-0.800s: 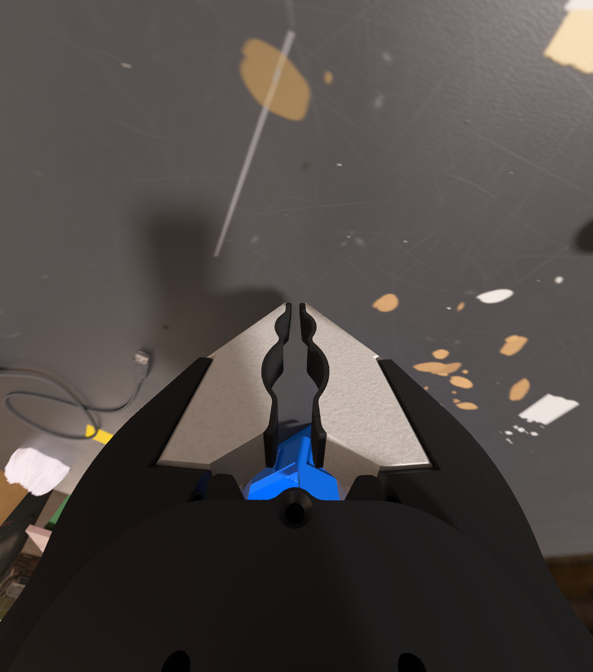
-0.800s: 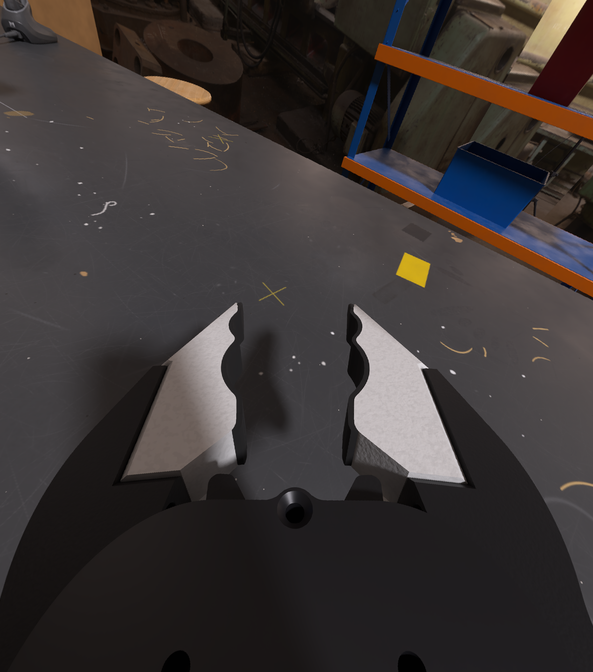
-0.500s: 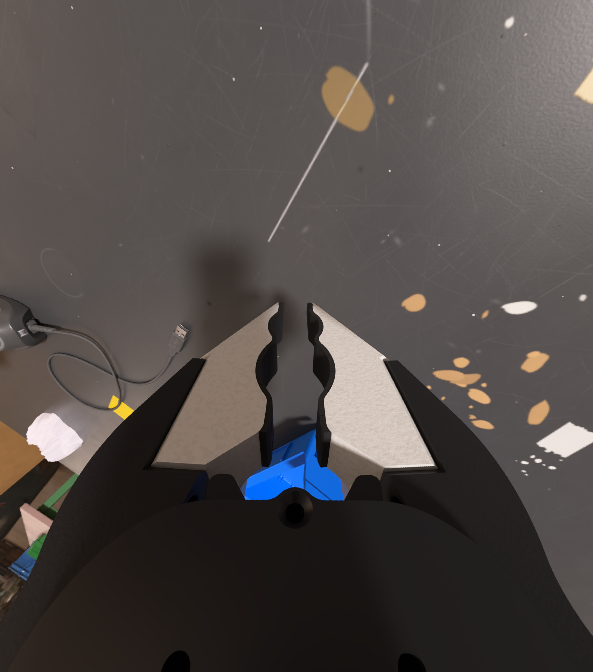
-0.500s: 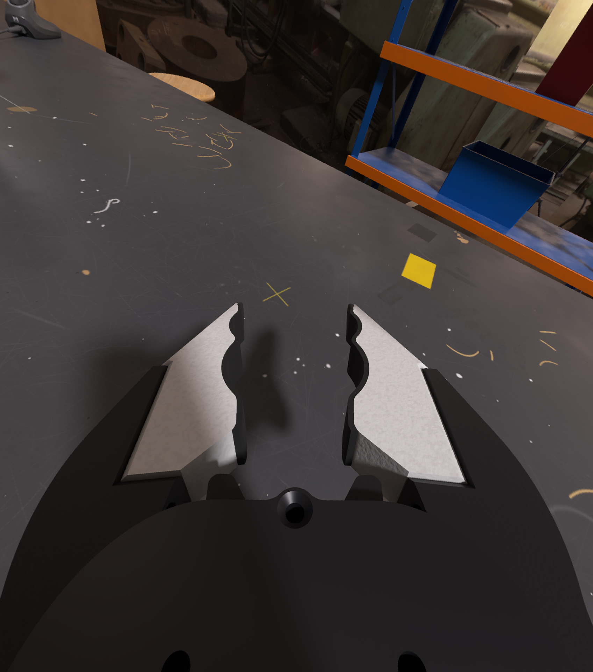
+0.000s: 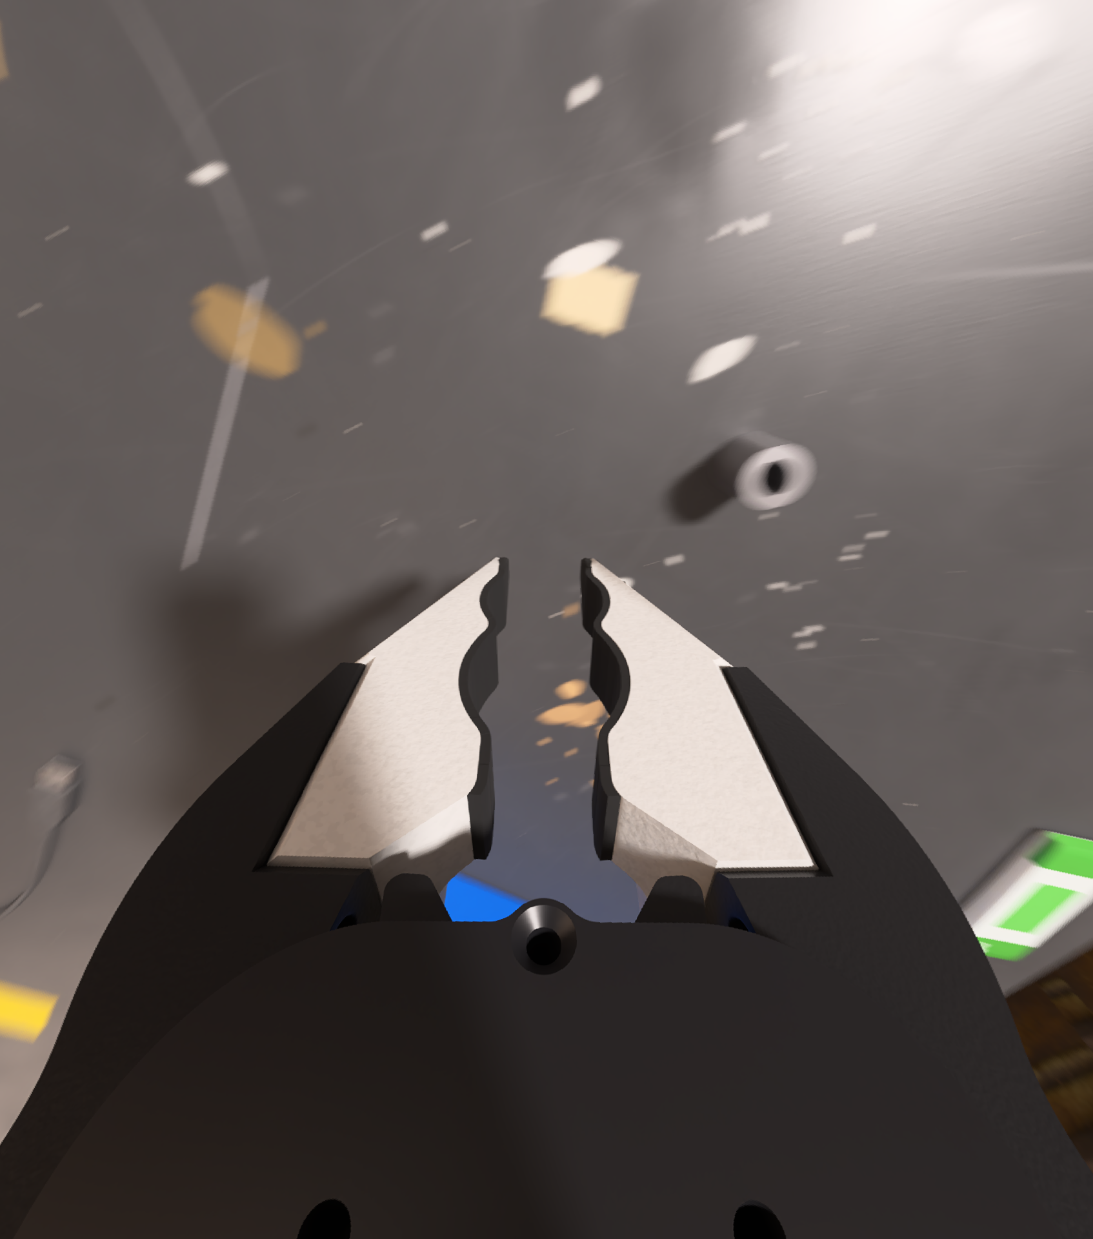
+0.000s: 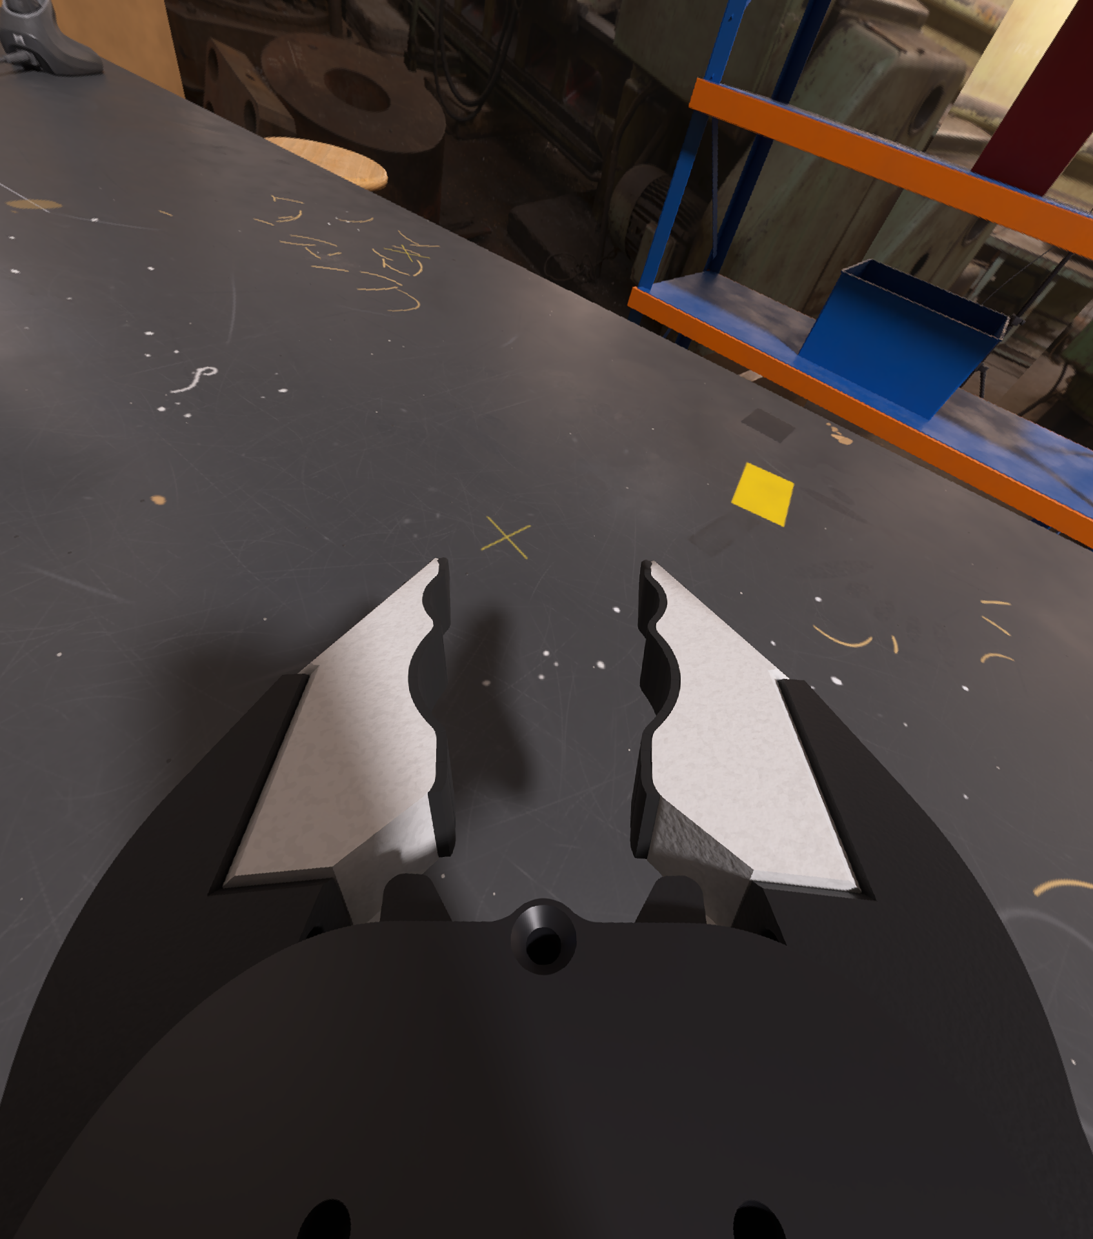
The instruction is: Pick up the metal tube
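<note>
Between the left claw (image 5: 544, 570) and the metal tube (image 5: 748, 477): a reach not yet finished.

Its jaws stand a narrow way apart with nothing between them, hovering over the dark tabletop (image 5: 396, 167); the view is blurred, so fine detail is lost. Ahead and to the right of the tips, well apart from them, the tube lies on its side on the tabletop, a short grey cylinder with its bored end turned toward the camera and slightly right, its long axis running back and to the left. My guess is the approach is in hand: next the claw must open wider, swing right and straddle the tube across that axis. Over by the shelving, the right claw (image 6: 544, 570) hangs half open and empty above bare tabletop.
</note>
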